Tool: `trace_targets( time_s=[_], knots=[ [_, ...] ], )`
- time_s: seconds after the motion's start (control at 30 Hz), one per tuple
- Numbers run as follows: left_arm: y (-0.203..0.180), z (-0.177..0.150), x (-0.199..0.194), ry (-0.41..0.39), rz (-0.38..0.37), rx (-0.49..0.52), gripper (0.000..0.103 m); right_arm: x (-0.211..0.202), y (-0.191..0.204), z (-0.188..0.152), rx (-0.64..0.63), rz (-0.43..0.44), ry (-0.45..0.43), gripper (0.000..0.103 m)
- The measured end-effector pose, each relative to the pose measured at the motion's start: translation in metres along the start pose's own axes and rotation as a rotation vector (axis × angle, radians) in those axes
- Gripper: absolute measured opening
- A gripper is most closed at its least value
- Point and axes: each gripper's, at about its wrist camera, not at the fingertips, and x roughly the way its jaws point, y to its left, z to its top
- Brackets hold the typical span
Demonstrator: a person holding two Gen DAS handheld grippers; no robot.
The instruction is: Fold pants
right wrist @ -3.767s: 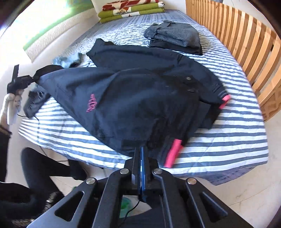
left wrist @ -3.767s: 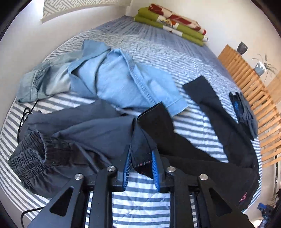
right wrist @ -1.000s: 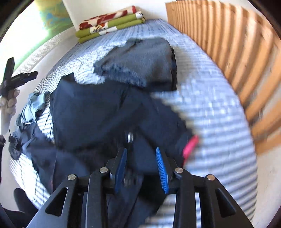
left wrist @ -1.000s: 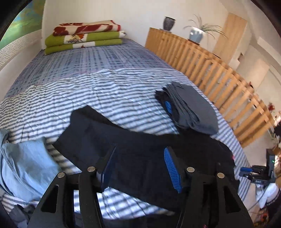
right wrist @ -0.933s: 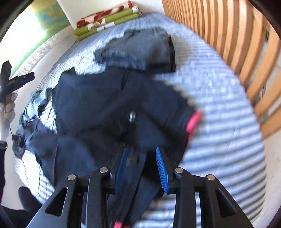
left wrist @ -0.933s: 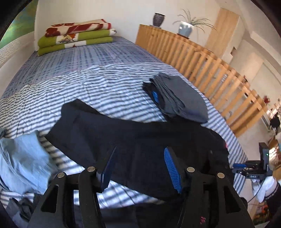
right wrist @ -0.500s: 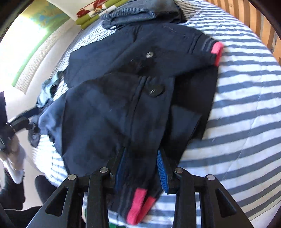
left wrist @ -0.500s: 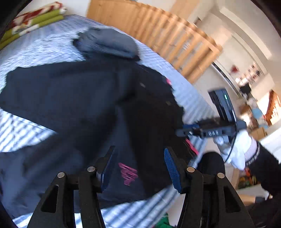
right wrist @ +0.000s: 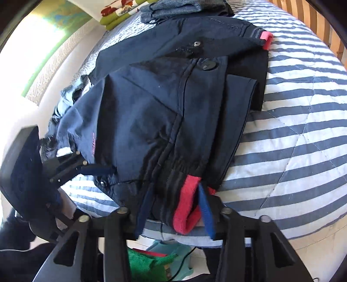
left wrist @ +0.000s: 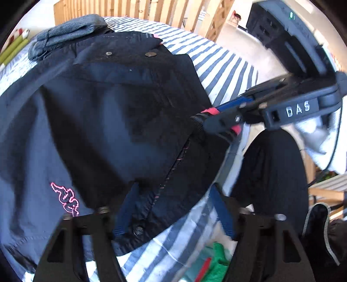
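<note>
Dark navy pants [left wrist: 119, 108] with a pink logo [left wrist: 65, 199] lie folded over on the striped bedspread [right wrist: 292, 130], reaching its near edge. My left gripper [left wrist: 173, 208] points steeply down at the pants' near edge. Its jaws are closing with the buttoned hem between them, and the right pad is still off the cloth. My right gripper [right wrist: 173, 208] is closing on the ribbed, red-edged cuff [right wrist: 186, 206], which fills the gap and touches both pads. The left wrist view shows that gripper [left wrist: 208, 118] from the side, clamped on the red edge. The left gripper [right wrist: 104, 170] shows at the pants' left side.
Folded grey garments [right wrist: 184, 6] sit at the far end of the pants. A wooden slatted rail [left wrist: 151, 10] runs along the bed's far side. Light blue denim [right wrist: 73, 93] lies to the left, green cloth [right wrist: 147, 260] on the floor below, and a person's dark-clad leg [left wrist: 271, 173] is near the edge.
The left gripper swept from over the bed's middle down to the pants' near edge and rolled. The right gripper dropped onto the red-edged cuff and its jaws narrowed around it.
</note>
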Motion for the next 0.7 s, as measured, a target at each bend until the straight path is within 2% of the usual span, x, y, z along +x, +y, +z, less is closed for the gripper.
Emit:
trace_targets(
  time_s=[0.03, 0.07, 0.1, 0.13, 0.17, 0.23, 0.33, 0.4, 0.47, 0.5, 0.57, 0.63, 0.7],
  knots=[
    [-0.003, -0.001, 0.001, -0.004, 0.014, 0.012, 0.041, -0.001, 0.001, 0.0, -0.002, -0.014, -0.001, 0.017],
    [-0.004, -0.002, -0.001, -0.006, 0.001, 0.015, 0.02, -0.002, 0.0, 0.0, 0.011, 0.0, -0.003, 0.011],
    [-0.004, -0.003, -0.003, 0.001, -0.042, -0.001, 0.009, -0.005, -0.002, 0.0, 0.033, 0.027, -0.014, 0.006],
    [-0.003, -0.004, -0.005, 0.005, -0.064, -0.028, 0.007, -0.008, -0.003, -0.001, 0.048, 0.052, -0.02, 0.004],
    [-0.005, -0.006, -0.008, 0.005, -0.056, -0.032, 0.005, -0.012, -0.003, -0.002, 0.054, 0.071, -0.023, 0.004],
    [-0.013, -0.013, -0.017, 0.003, -0.062, -0.009, 0.004, -0.019, 0.005, -0.006, 0.034, 0.075, -0.032, 0.004],
    [-0.022, -0.031, -0.046, -0.003, -0.139, -0.022, 0.004, -0.033, 0.021, -0.016, -0.035, 0.07, -0.031, 0.004],
    [-0.03, -0.044, -0.067, -0.01, -0.168, 0.012, 0.004, -0.044, 0.037, -0.025, -0.087, 0.09, -0.023, 0.004],
    [-0.036, -0.057, -0.076, 0.028, -0.194, 0.051, 0.005, -0.051, 0.051, -0.033, -0.144, 0.078, -0.011, 0.004],
    [-0.037, -0.06, -0.076, 0.063, -0.214, 0.057, 0.007, -0.052, 0.053, -0.035, -0.168, 0.07, -0.001, 0.006],
    [-0.035, -0.061, -0.078, 0.076, -0.191, 0.039, 0.021, -0.049, 0.054, -0.039, -0.243, 0.034, 0.054, 0.008],
    [-0.033, -0.057, -0.084, 0.048, -0.201, 0.01, 0.022, -0.046, 0.05, -0.031, -0.255, -0.04, 0.077, 0.009],
    [-0.028, -0.044, -0.087, 0.008, -0.205, -0.015, 0.031, -0.056, 0.034, -0.016, -0.191, 0.001, 0.039, 0.01]
  ],
)
